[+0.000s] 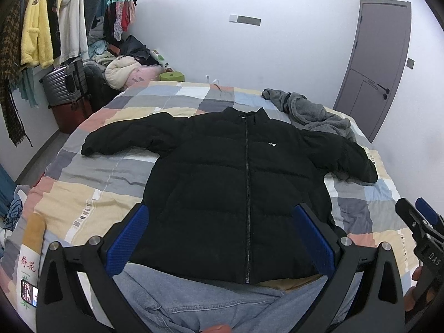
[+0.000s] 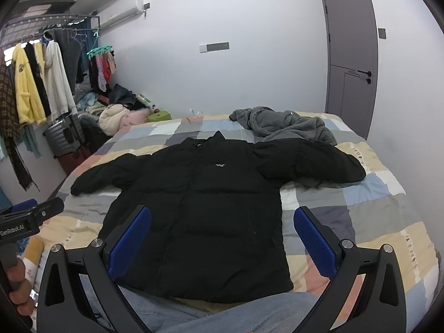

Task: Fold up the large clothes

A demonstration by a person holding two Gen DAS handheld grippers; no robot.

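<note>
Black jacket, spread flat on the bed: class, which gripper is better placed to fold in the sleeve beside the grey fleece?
Probably the right gripper: it hangs open nearer that sleeve than the left gripper, which hangs over the black jacket.

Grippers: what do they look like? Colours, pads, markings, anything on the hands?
Both alike: the left gripper and right gripper have matte black angular frames, silver round pivot bolts and blue textured finger pads. White lettering reads "GenRobot.AI" on the left body, "DAS" on the right. No cables visible. The bare left hand shows a watch at its wrist.
</note>
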